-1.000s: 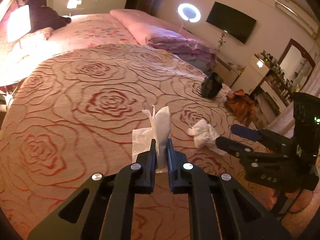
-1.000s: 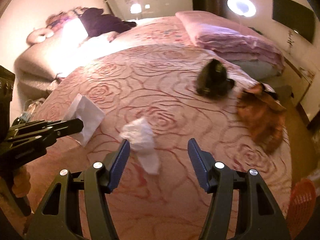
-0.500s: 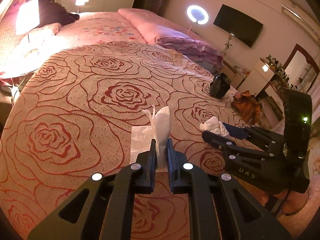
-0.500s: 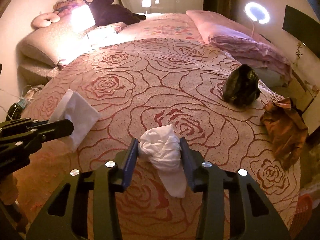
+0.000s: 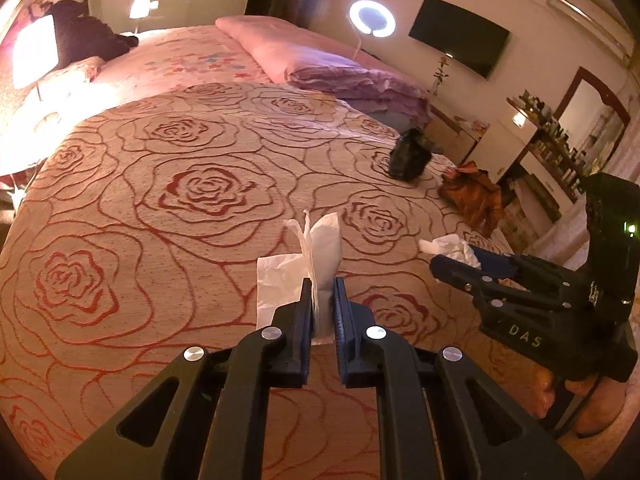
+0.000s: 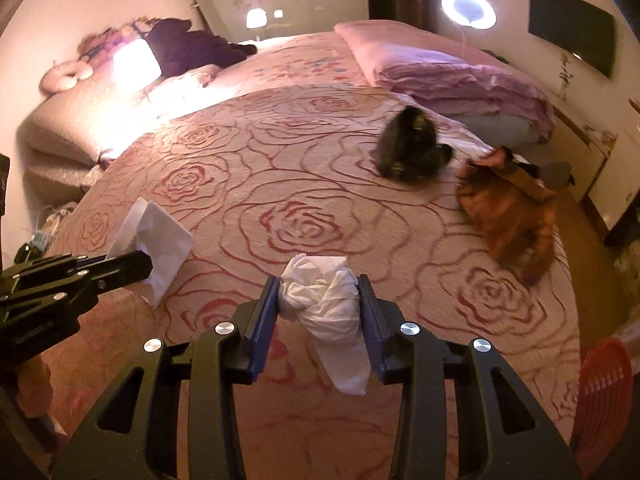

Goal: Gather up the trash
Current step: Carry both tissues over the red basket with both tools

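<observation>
My left gripper (image 5: 322, 280) is shut on a flat white tissue (image 5: 320, 248) and holds it above the rose-patterned bed cover (image 5: 160, 220). The same tissue shows at the left of the right wrist view (image 6: 160, 236). My right gripper (image 6: 319, 292) is shut on a crumpled white tissue (image 6: 320, 300), lifted off the cover; it also shows in the left wrist view (image 5: 450, 246). A crumpled black bag (image 6: 408, 148) and an orange-brown wrapper (image 6: 512, 208) lie farther right on the bed.
A red basket (image 6: 600, 396) stands on the floor at the bed's right foot. Folded pink bedding (image 6: 440, 68) lies at the back. A lit lamp (image 5: 34, 52) stands at the far left. A dresser with bottles (image 5: 552, 148) is at the right.
My right gripper moved onto the crumpled tissue, closed on it and lifted it. My left gripper kept hold of the flat tissue and rose a little.
</observation>
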A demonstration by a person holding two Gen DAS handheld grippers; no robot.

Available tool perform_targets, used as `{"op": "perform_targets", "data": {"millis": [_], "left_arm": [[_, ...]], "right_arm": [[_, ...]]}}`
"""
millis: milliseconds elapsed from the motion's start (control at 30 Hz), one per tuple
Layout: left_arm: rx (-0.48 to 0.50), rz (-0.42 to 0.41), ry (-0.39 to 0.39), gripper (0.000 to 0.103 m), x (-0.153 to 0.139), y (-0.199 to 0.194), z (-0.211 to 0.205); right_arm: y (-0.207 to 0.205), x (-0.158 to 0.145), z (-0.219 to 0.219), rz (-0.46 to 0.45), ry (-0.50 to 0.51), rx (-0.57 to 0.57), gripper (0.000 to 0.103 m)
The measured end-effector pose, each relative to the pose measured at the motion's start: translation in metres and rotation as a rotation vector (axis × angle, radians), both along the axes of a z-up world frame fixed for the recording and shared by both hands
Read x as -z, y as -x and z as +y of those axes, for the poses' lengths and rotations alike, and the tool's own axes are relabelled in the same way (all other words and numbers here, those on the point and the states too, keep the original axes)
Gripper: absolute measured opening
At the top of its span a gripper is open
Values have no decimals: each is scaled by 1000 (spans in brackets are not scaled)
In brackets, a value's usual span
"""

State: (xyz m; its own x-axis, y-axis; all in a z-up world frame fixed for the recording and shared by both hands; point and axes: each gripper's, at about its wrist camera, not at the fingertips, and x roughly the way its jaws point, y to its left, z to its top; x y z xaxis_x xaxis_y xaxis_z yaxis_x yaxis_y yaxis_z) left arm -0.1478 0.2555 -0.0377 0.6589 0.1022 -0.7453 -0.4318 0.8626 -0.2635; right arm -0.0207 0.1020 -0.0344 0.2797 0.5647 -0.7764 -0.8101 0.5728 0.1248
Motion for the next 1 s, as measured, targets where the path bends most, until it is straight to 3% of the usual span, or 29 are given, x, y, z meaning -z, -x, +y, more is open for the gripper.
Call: {"op": "perform_targets", "data": {"millis": [500,1000], "left_arm": [[141,3,-46,9,-12,-35,-51],[290,15,-76,9,-13,-72,-107]], "right_arm": [[-30,-20,-77,4,-85,185,38],[-58,-28,-151,-13,-109,359,38]]}}
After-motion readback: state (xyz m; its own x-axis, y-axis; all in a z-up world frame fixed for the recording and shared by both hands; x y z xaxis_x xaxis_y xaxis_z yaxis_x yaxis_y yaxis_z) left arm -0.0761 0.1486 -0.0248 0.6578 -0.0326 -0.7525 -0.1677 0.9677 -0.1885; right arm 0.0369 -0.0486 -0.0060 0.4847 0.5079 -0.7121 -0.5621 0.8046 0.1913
